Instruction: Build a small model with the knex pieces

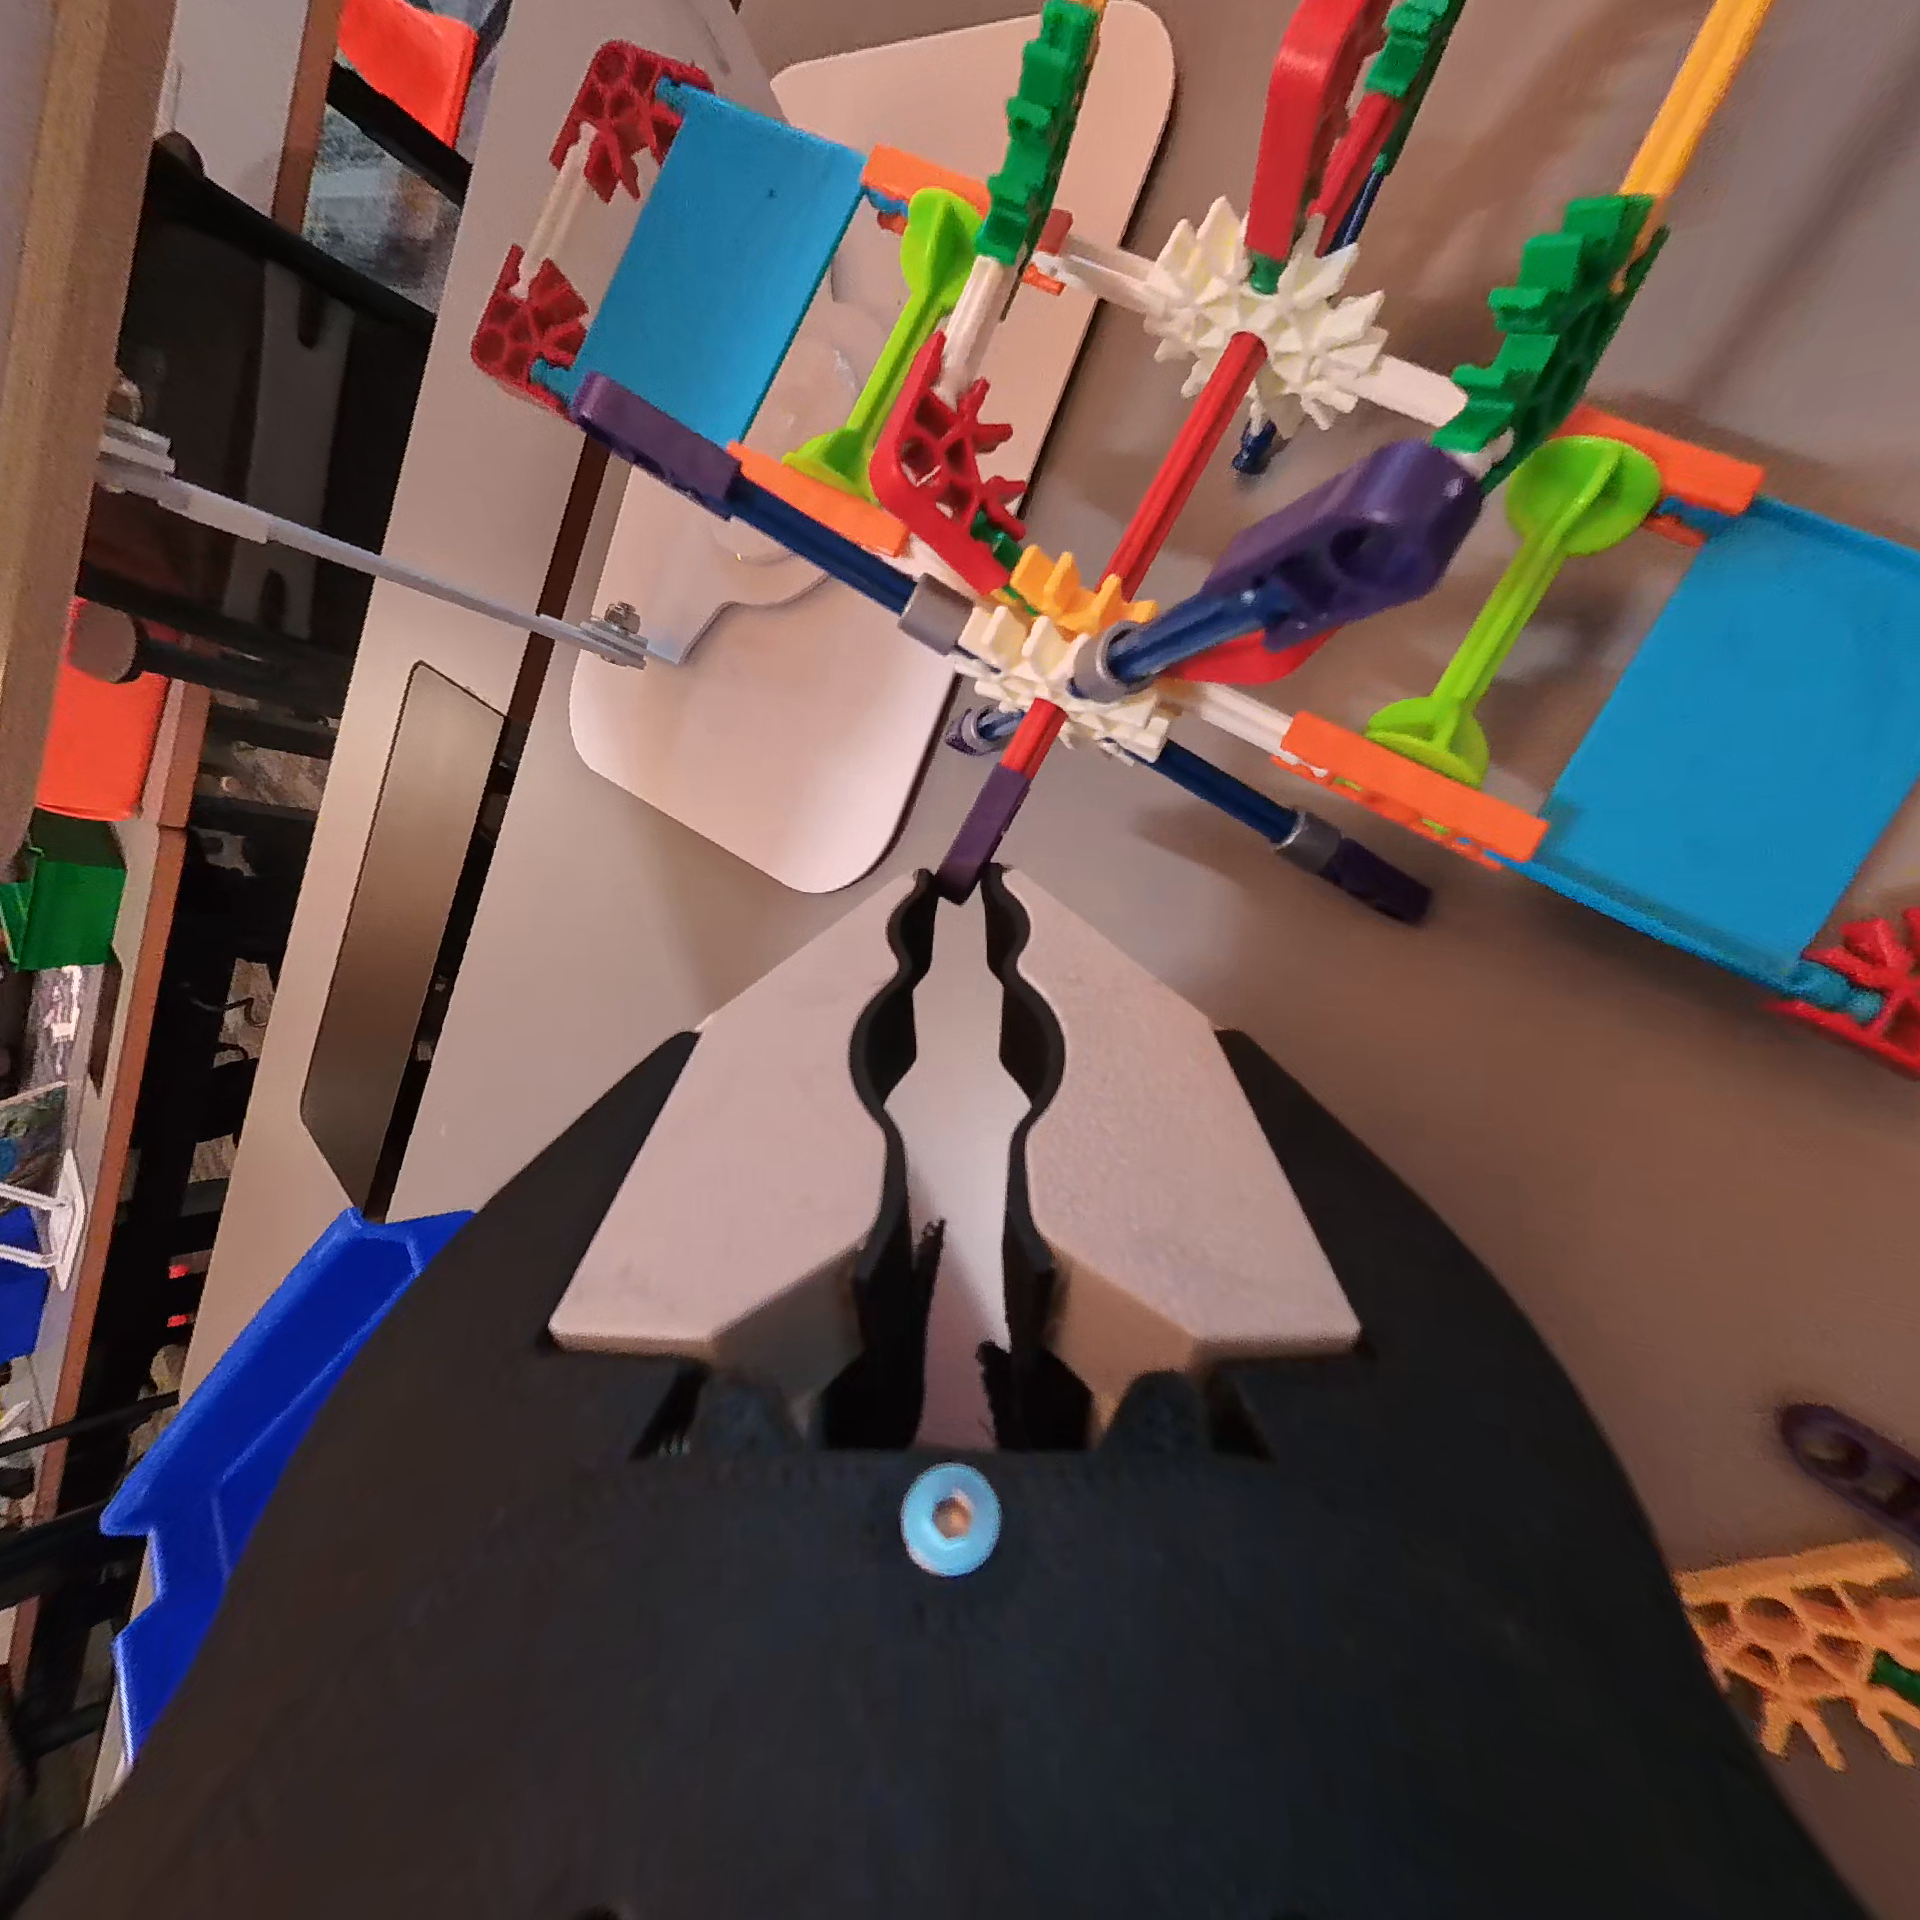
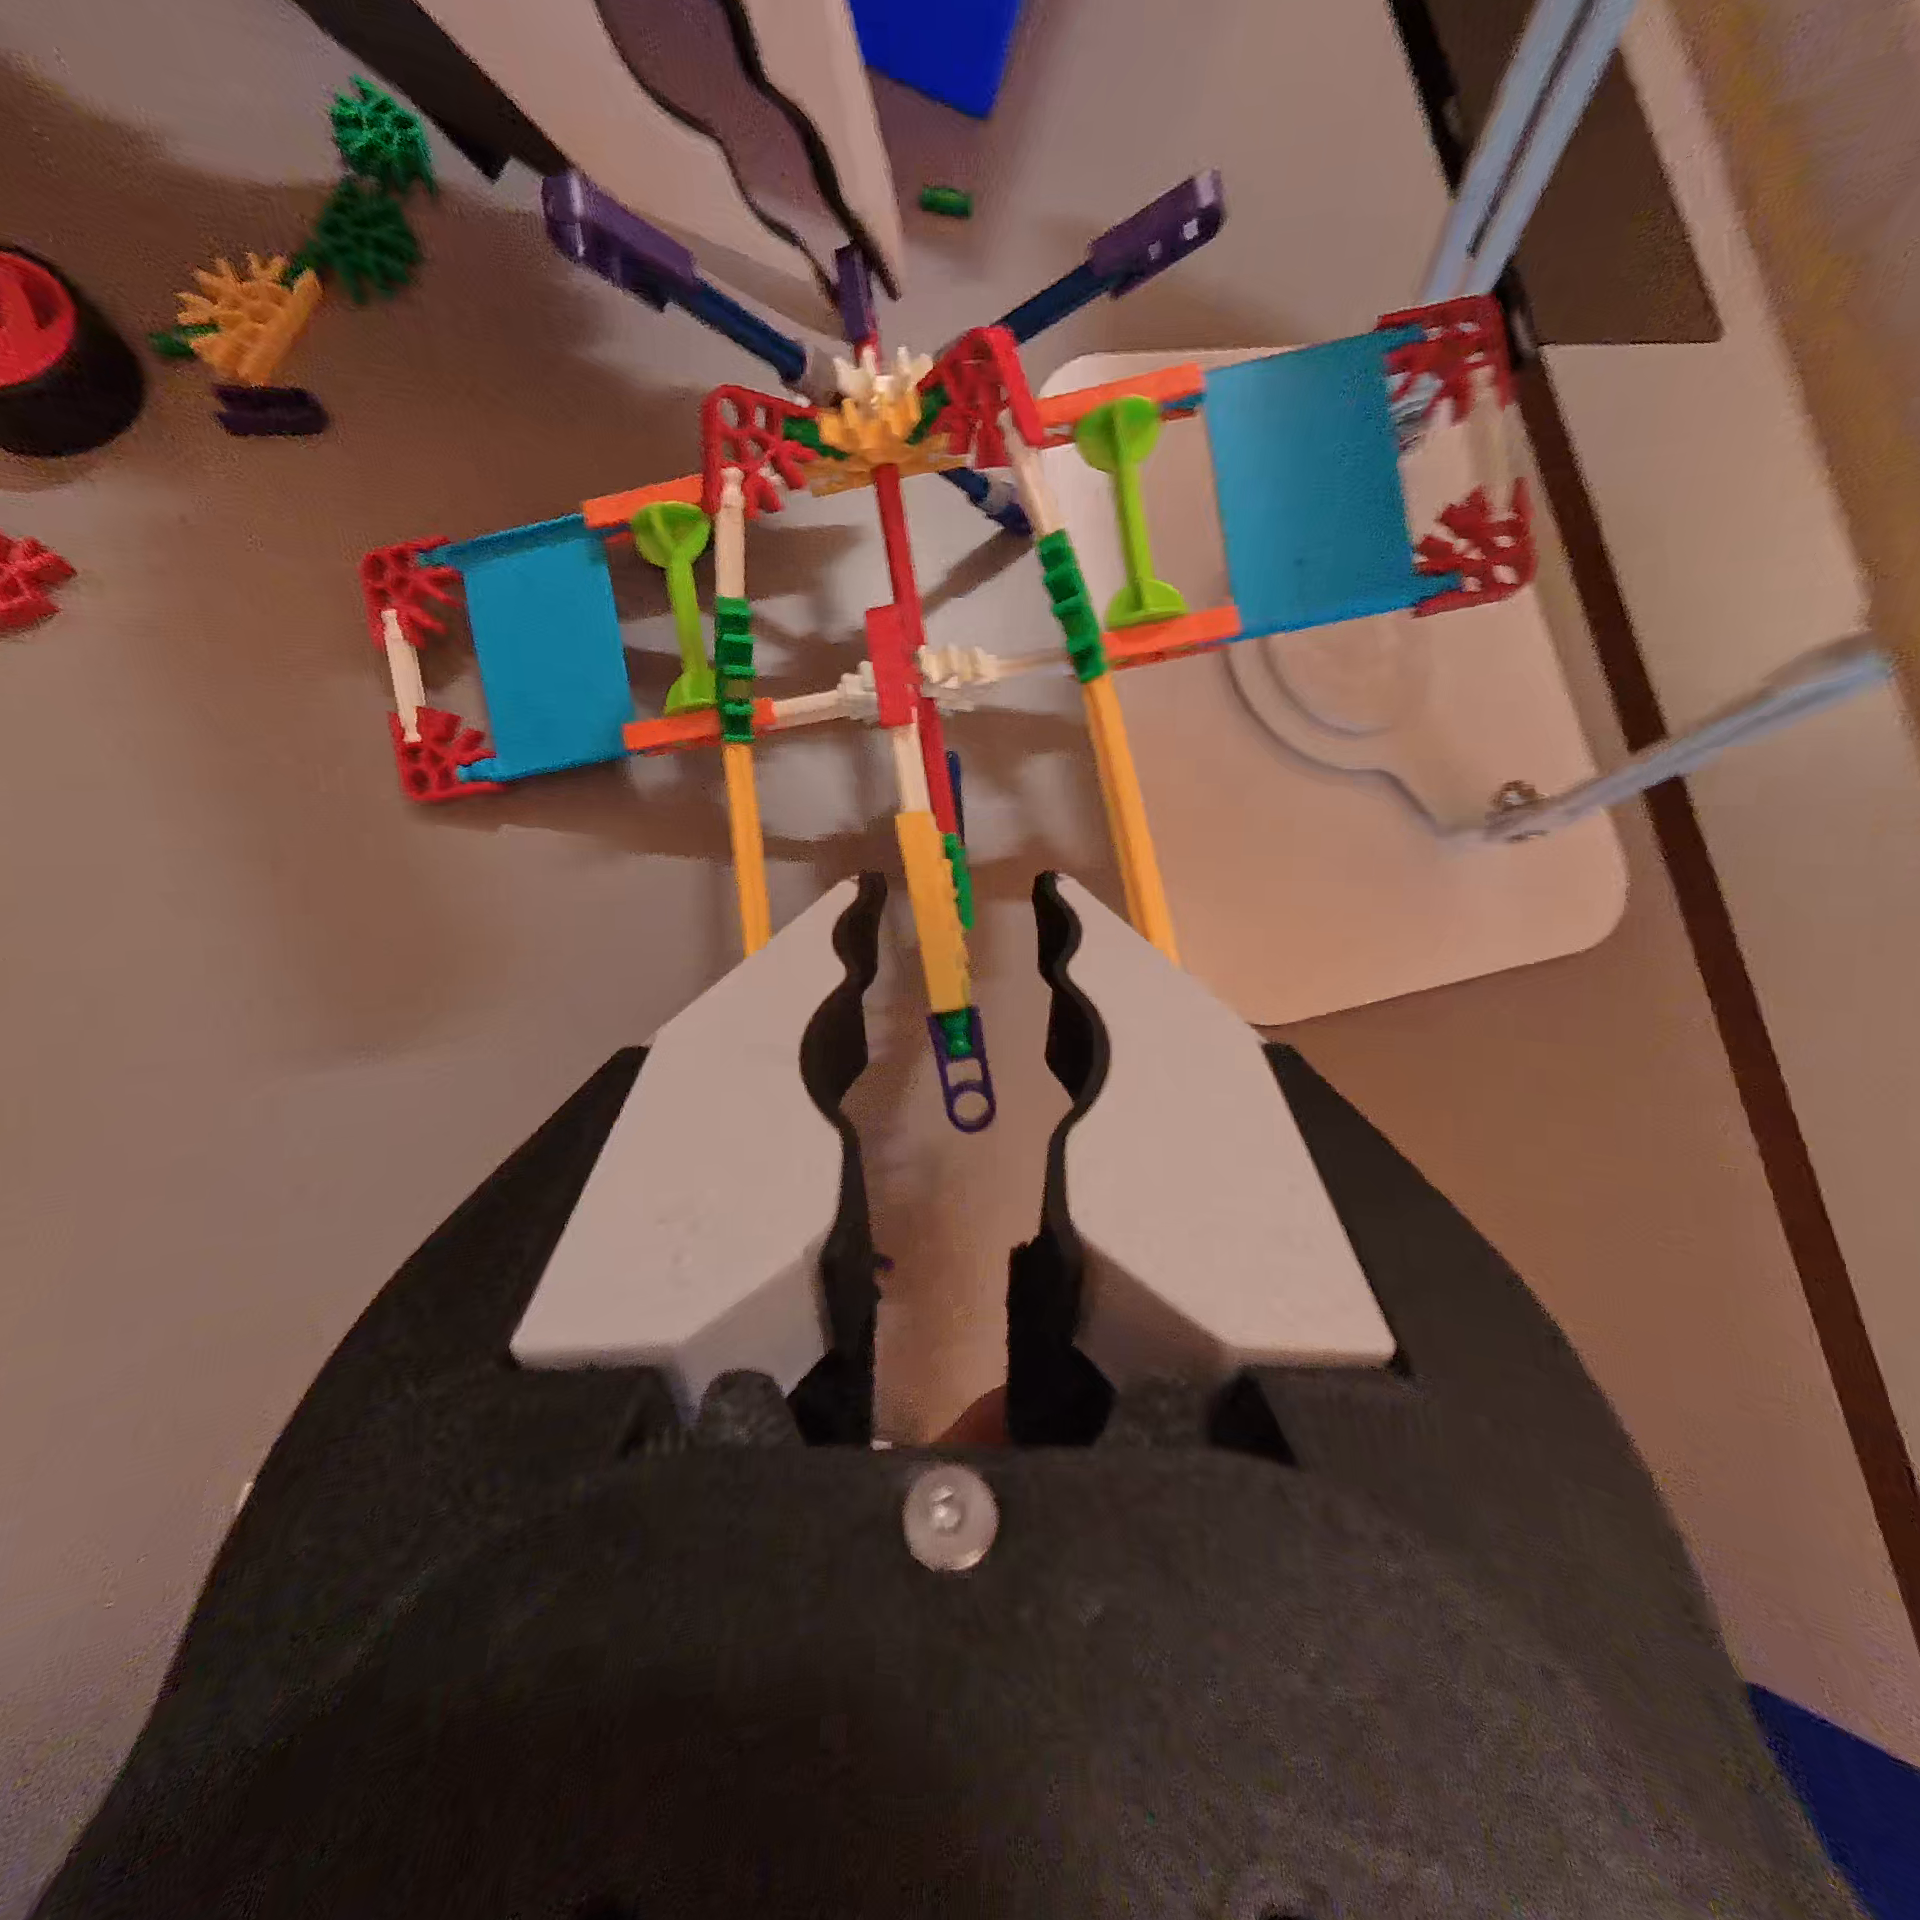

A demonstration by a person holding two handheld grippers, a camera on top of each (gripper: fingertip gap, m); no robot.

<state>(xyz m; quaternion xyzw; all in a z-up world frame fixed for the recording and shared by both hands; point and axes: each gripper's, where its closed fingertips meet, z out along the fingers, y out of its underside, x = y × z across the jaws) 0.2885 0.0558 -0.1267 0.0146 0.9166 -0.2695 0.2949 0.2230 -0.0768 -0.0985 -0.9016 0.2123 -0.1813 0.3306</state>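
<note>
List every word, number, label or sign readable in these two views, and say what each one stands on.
Construction-toy model: no writing visible on any piece.
Silver screw head on the right gripper: a small stamped mark, too blurred to read.
Printed cards on the shelving at the left edge of the left wrist view: too small and blurred to read.
Nothing else shows text.

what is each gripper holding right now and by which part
The left gripper pinches the toy model by its purple end piece. The right gripper is open, holding nothing.
</note>
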